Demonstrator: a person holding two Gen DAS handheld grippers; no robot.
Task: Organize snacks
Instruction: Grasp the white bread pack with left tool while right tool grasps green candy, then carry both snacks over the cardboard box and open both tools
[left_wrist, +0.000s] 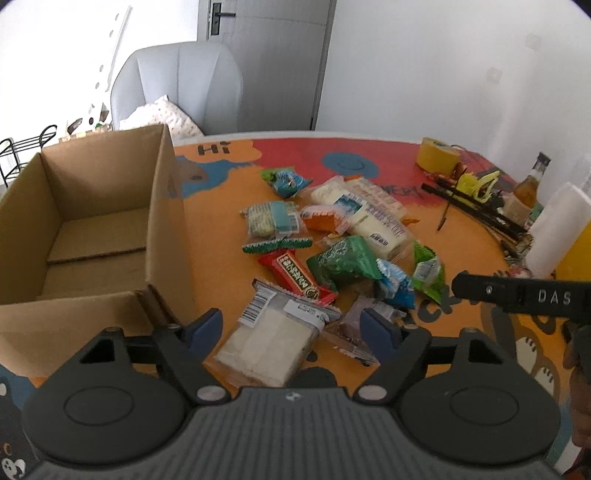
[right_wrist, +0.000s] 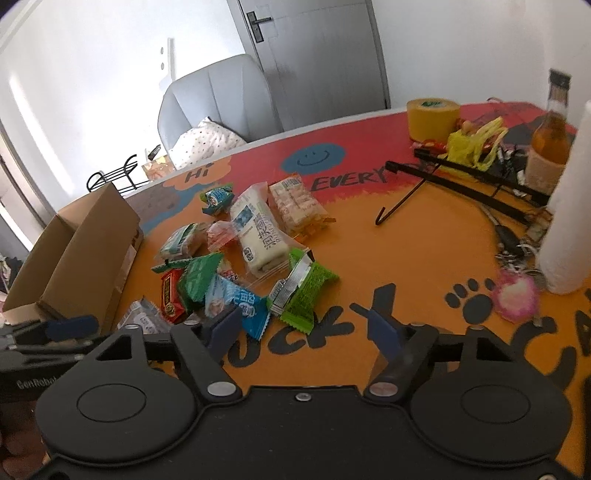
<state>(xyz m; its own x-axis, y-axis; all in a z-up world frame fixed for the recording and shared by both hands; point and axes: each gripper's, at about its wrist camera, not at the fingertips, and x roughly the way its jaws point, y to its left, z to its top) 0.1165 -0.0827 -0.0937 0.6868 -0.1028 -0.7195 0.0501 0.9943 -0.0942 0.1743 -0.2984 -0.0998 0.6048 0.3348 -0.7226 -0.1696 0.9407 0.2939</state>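
Loosely heaped on the orange part of the bench (left_wrist: 221, 206), the snacks (left_wrist: 332, 243) are small crinkly plastic packets: a long cream-white roll pack (left_wrist: 369, 214), a red bar (left_wrist: 299, 277), dark green (left_wrist: 343, 258) and bright green (right_wrist: 306, 291) pouches, a blue-and-white one (right_wrist: 240, 302), and nearest the left camera a clear-wrapped pale block (left_wrist: 266, 339) with a barcode label. Just left of the heap stands a plain brown cardboard box (left_wrist: 92, 221), open at the top and holding nothing visible.

Both tools point steeply down toward the bench. The left claw (left_wrist: 293, 325) is parted, its blue pads on either side of the clear-wrapped block without pressing on it. The right claw (right_wrist: 306, 328) is likewise apart, hanging over printed black lettering with only bare bench between the pads; its left pad sits just beside the blue-and-white packet.

Further right lie a roll of yellow tape (right_wrist: 432, 114), an amber glass bottle (right_wrist: 550, 136), a white paper roll (right_wrist: 569, 206), a fluffy pink pompom (right_wrist: 517, 299) and thin black metal rods (right_wrist: 461, 170). A grey padded chair (left_wrist: 177, 85) stands behind.
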